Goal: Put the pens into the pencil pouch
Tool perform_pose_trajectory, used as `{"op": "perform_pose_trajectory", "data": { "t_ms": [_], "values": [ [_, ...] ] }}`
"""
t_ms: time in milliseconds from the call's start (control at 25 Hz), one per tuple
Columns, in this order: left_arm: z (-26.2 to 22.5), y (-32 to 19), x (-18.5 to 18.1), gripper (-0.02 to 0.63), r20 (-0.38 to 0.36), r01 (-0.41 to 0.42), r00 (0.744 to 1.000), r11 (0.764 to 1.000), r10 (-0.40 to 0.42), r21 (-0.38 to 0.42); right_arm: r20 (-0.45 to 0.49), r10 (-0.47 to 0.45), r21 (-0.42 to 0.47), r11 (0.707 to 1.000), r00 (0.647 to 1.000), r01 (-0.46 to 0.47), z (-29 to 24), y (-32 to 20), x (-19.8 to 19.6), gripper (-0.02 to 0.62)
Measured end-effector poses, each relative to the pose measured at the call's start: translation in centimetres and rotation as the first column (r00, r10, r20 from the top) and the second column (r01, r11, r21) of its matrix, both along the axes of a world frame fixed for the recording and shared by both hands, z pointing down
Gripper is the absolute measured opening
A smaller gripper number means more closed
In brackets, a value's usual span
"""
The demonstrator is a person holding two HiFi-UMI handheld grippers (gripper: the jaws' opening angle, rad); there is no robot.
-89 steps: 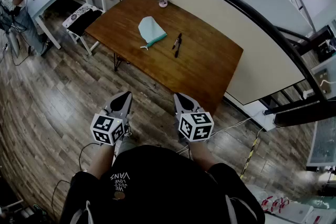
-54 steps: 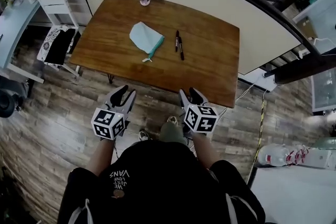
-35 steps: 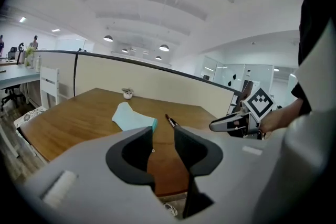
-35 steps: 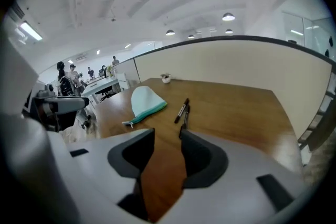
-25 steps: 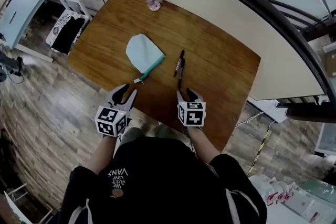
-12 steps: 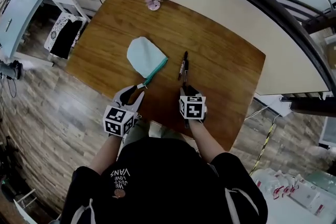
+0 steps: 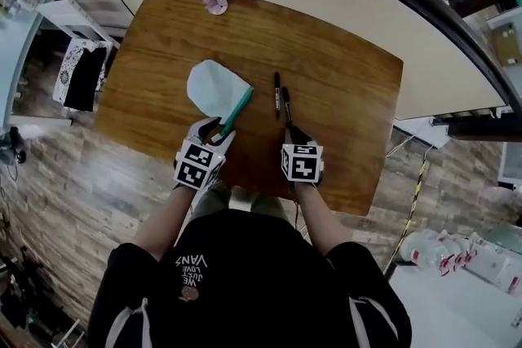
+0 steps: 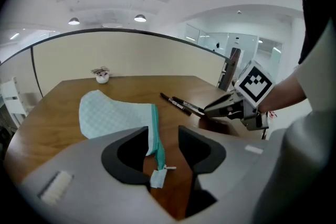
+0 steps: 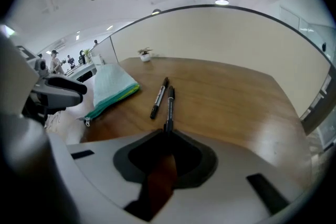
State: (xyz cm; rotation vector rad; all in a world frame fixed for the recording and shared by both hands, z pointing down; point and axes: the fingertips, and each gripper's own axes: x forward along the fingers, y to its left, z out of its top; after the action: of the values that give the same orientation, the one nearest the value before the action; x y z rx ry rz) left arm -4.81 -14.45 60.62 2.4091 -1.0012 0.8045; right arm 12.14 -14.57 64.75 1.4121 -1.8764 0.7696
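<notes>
A pale mint pencil pouch (image 7: 210, 87) with a teal zipper edge lies on the wooden table (image 7: 342, 94). Two black pens (image 7: 277, 94) lie side by side to its right. My left gripper (image 7: 214, 129) hovers at the pouch's near corner. Its jaws are opening, and the zipper pull tab (image 8: 157, 176) lies loose between them (image 8: 163, 134). My right gripper (image 7: 294, 131) is at the near end of the right-hand pen (image 9: 168, 107). Its jaws are closing, and their tips (image 9: 167, 132) meet on that pen's end. The other pen (image 9: 158, 97) lies free beside it.
A small pink potted ornament (image 7: 216, 4) stands at the table's far edge, against a cream partition. A white chair (image 7: 77, 65) stands off the table's left end. The table's near edge runs just under both grippers.
The person has stepped up to the table. Both grippers moved forward and down onto it: the left to the pouch's zipper end, the right to the pen's near end.
</notes>
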Motion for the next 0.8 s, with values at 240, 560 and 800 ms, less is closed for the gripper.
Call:
{"op": "perform_pose_trajectory", "data": {
  "t_ms": [240,560,800],
  "values": [
    [3.1,-1.8,1.3,0.166,0.089,-0.090,0.992,0.995,0.093,-0.036,0.036,0.064,0.029,0.997,0.997,-0.065,-1.8,1.7,0.5,0.066],
    [5.9,-2.3,1.3,0.166,0.202,-0.119,0.970,0.989,0.134,-0.088,0.090,0.068,0.029,0.997,0.994,-0.071,-2.9,4.9,-1.5,0.066],
    [4.8,-3.2,1.0,0.058,0.170,-0.078,0.982,0.995,0.086,-0.056,0.100,0.005,0.028,1.000,0.995,-0.008,-3.3,6.0,-3.1,0.066]
  ]
}}
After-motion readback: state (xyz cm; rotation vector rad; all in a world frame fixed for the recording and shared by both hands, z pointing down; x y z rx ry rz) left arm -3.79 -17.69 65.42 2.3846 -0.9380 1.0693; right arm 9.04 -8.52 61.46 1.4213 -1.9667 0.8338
